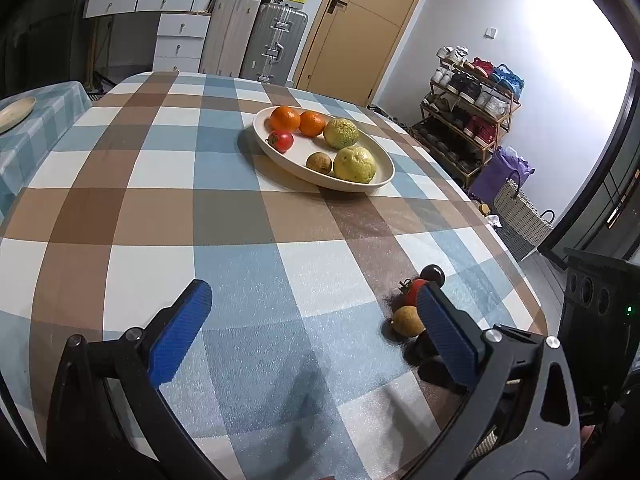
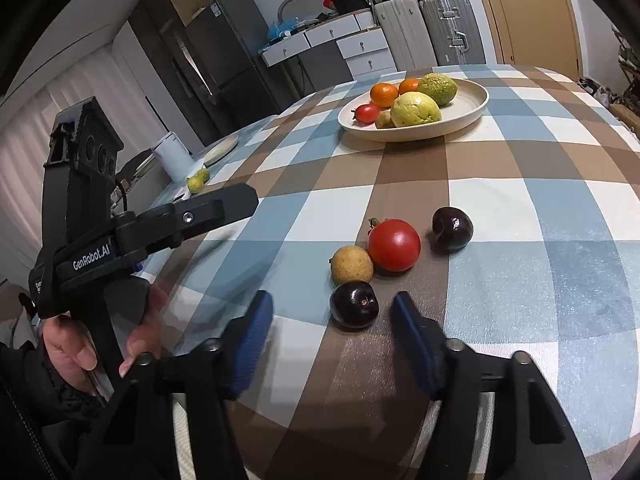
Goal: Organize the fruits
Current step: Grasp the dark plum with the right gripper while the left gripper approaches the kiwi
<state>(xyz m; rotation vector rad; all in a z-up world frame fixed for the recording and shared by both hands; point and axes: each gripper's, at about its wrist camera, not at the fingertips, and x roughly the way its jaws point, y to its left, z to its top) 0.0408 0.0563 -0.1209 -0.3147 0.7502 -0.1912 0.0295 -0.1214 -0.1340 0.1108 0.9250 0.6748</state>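
A cream plate (image 2: pixel 472 108) at the table's far side holds two oranges, two yellow-green fruits, a red one and a small brown one. Nearer on the checked cloth lie a red tomato (image 2: pixel 394 245), a tan round fruit (image 2: pixel 352 265) and two dark plums (image 2: pixel 452 230). My right gripper (image 2: pixel 332 308) is open around the nearer plum (image 2: pixel 354 305); neither pad touches it. My left gripper (image 1: pixel 314 292) is open and empty over the cloth, left of the loose fruits. Its right finger hides part of the tomato (image 1: pixel 412 286) and tan fruit (image 1: pixel 407 321). The plate (image 1: pixel 384 184) lies beyond.
A hand (image 2: pixel 68 348) holds the left gripper at the table's left side. A second table (image 1: pixel 48 128) to the left carries a plate (image 1: pixel 16 114), a white jug (image 2: pixel 172 156) and two limes (image 2: pixel 198 180). A woven basket (image 1: pixel 520 216) and shoe rack (image 1: pixel 468 120) stand past the right edge.
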